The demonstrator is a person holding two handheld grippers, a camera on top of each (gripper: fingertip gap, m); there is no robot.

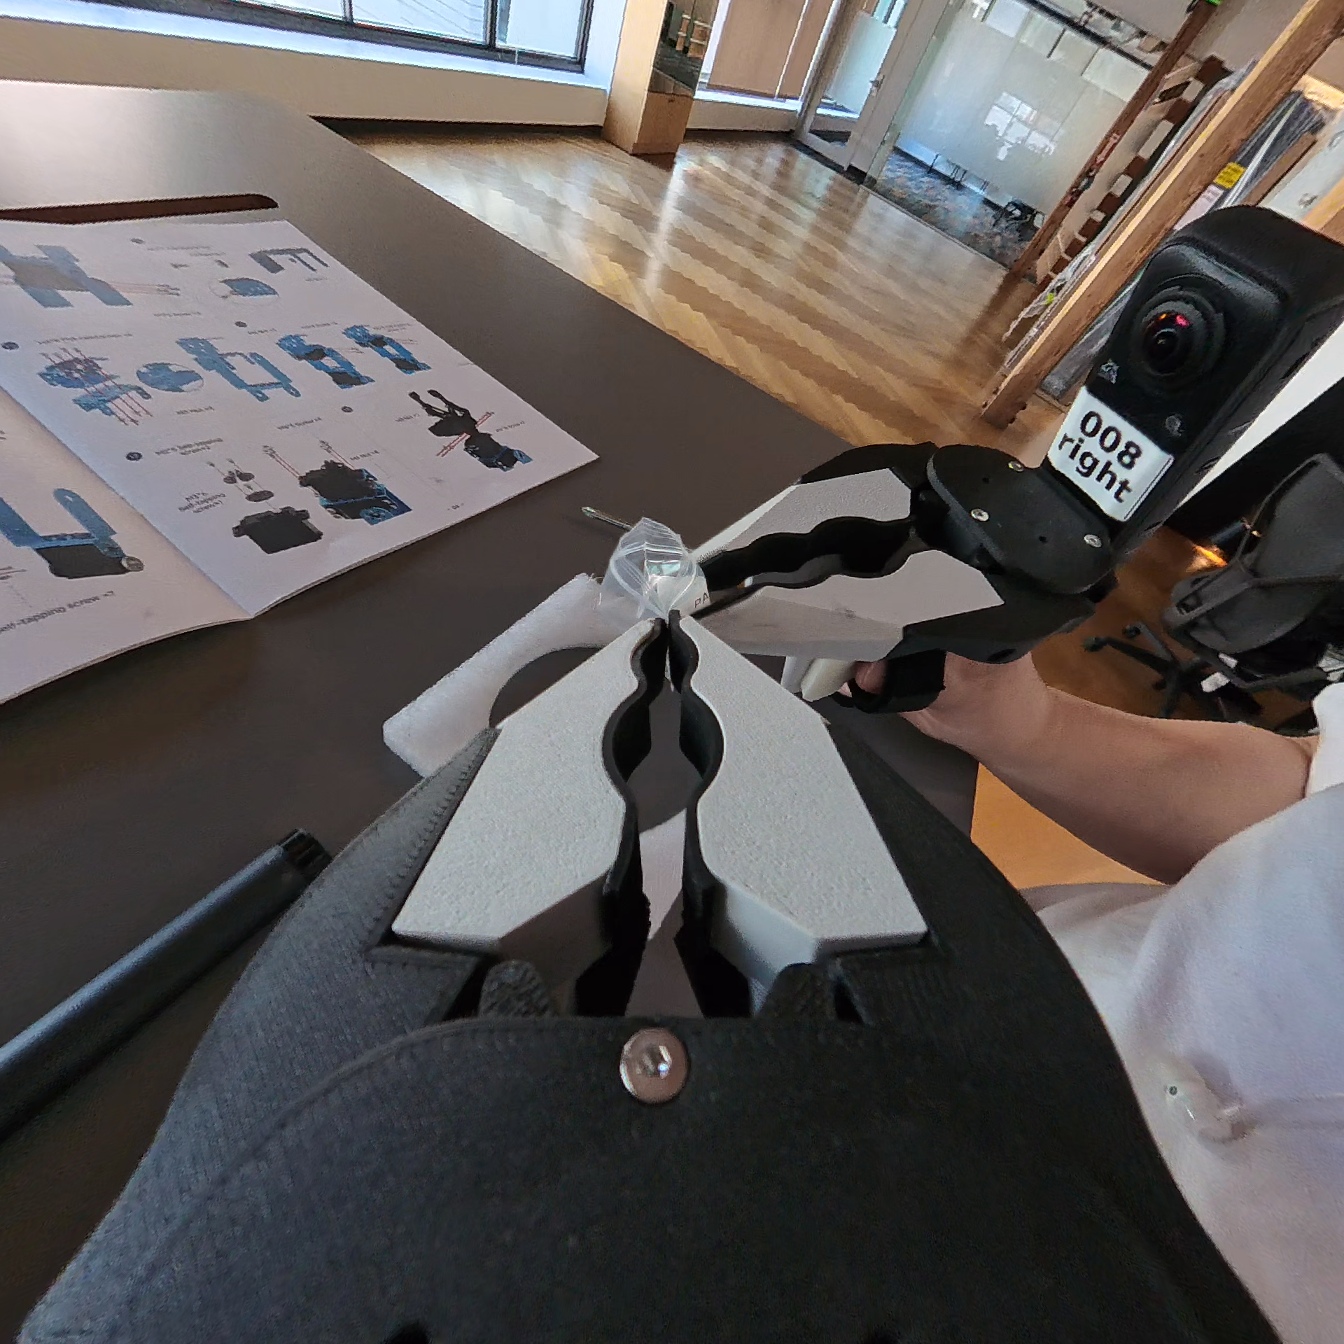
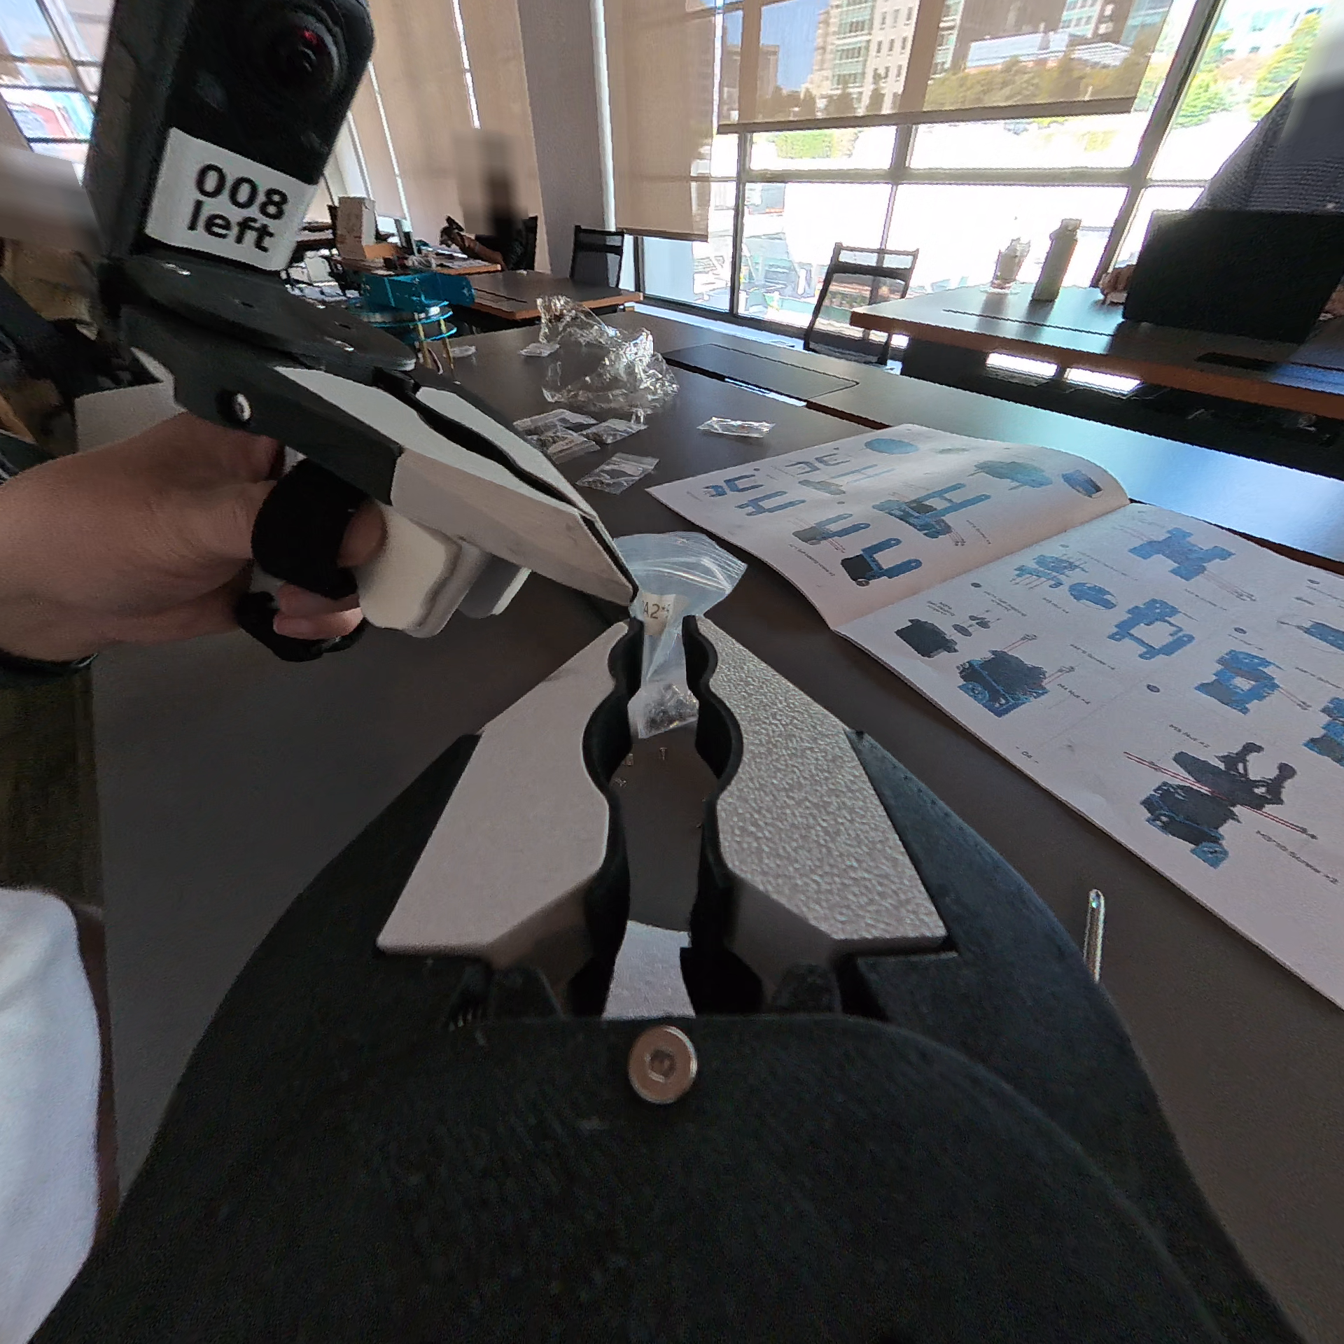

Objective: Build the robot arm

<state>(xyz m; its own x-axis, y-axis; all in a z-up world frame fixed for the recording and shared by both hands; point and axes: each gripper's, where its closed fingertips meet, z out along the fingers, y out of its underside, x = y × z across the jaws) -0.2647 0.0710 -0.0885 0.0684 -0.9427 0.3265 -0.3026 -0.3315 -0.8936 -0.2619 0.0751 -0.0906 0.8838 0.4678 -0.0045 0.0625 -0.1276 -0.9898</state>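
Note:
A small clear zip bag (image 1: 647,564) with a white label hangs above the dark table (image 1: 654,407). My left gripper (image 1: 668,627) is shut on the bag's edge; in the right wrist view its tips (image 2: 627,598) pinch the bag (image 2: 676,574) at the label. My right gripper (image 2: 662,636) has its pads standing apart, with the bag hanging down between them; small dark screws (image 2: 663,709) sit in the bag's bottom. In the left wrist view the right gripper (image 1: 694,582) comes in from the right at the bag. A few loose screws (image 2: 662,754) lie on the table below.
An open instruction booklet (image 2: 1054,618) lies to the right, also seen in the left wrist view (image 1: 218,407). White foam (image 1: 465,698) lies under my left gripper. A metal driver shaft (image 1: 604,516), a black rod (image 1: 145,960), more small bags (image 2: 618,473) and crumpled plastic (image 2: 611,364) are on the table. The grippers are tip to tip, or close to it. From either gripper's tips it is about 15 centimeters to the black rod (image 1: 145,960).

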